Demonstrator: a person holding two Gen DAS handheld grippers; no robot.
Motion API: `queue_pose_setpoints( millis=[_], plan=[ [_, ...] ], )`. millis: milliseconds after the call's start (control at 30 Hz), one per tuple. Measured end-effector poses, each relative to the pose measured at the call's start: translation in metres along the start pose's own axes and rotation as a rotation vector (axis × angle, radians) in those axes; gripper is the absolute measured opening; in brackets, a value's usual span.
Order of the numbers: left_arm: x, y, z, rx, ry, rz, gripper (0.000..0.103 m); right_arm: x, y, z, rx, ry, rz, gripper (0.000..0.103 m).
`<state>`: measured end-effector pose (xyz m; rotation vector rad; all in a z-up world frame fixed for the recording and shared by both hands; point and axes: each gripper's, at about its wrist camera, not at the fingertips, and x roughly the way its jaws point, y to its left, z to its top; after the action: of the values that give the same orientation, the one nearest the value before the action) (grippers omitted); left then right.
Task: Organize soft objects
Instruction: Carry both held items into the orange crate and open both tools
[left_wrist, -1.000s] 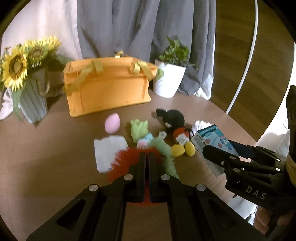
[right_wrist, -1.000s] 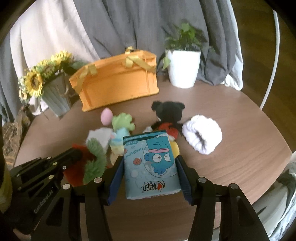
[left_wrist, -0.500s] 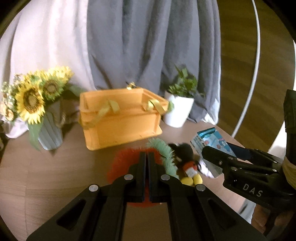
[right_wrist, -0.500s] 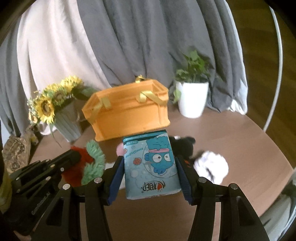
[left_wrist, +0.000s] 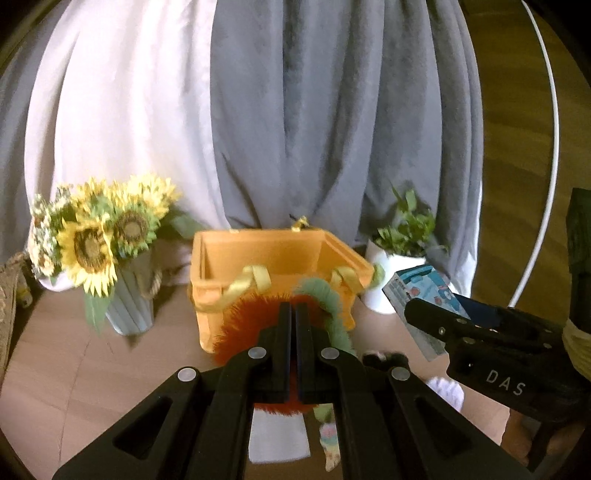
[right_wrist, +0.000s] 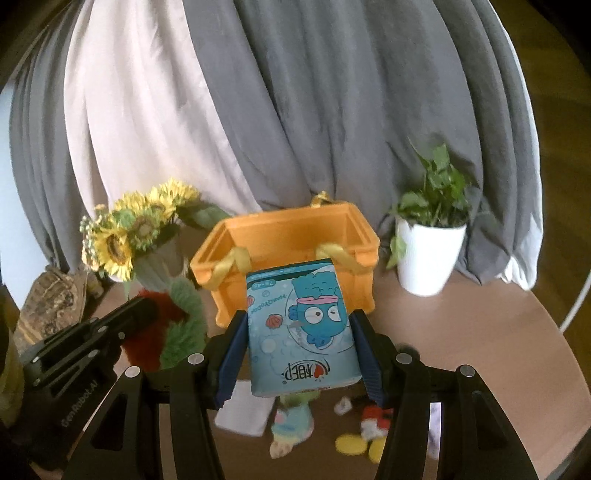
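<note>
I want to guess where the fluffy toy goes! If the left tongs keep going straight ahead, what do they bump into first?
Probably the orange basket. The left tongs, shut on the red and green fluffy toy, point at its near wall and yellow handles. How far off it is, the picture doesn't show.

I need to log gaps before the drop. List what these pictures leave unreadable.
- Orange basket floor: both views, hidden by its front wall and the tissue pack.
- Black plush: left view, mostly behind the left hand-held gripper.
- Toys under the right hand-held gripper: right view, blurred, partly covered.
</note>
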<state>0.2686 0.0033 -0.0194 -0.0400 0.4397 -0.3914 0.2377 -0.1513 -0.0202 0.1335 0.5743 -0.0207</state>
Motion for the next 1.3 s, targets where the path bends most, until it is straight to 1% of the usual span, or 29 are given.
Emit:
queue_pose_setpoints(
  millis=[433, 767, 1000, 1200, 1300],
  plan=[
    [0.022, -0.004, 0.047, 0.019, -0.098, 0.066, 0.003, 0.029, -0.015, 0.047, -0.007, -0.053, 0.073, 0.056],
    [0.056, 0.005, 0.081, 0.033, -0.132, 0.086, 0.003, 0.060, -0.022, 0.084, 0.008, -0.088, 0.095, 0.056],
    [0.091, 0.015, 0.095, 0.033, -0.130, 0.086, 0.003, 0.091, -0.024, 0.103, 0.008, -0.080, 0.095, 0.056],
    [0.127, 0.025, 0.097, 0.033, -0.095, 0.098, 0.004, 0.129, -0.028, 0.110, 0.008, -0.036, 0.088, 0.056],
    [0.148, 0.031, 0.097, 0.031, -0.065, 0.105, 0.004, 0.151, -0.032, 0.110, 0.007, -0.006, 0.079, 0.056]
  ],
)
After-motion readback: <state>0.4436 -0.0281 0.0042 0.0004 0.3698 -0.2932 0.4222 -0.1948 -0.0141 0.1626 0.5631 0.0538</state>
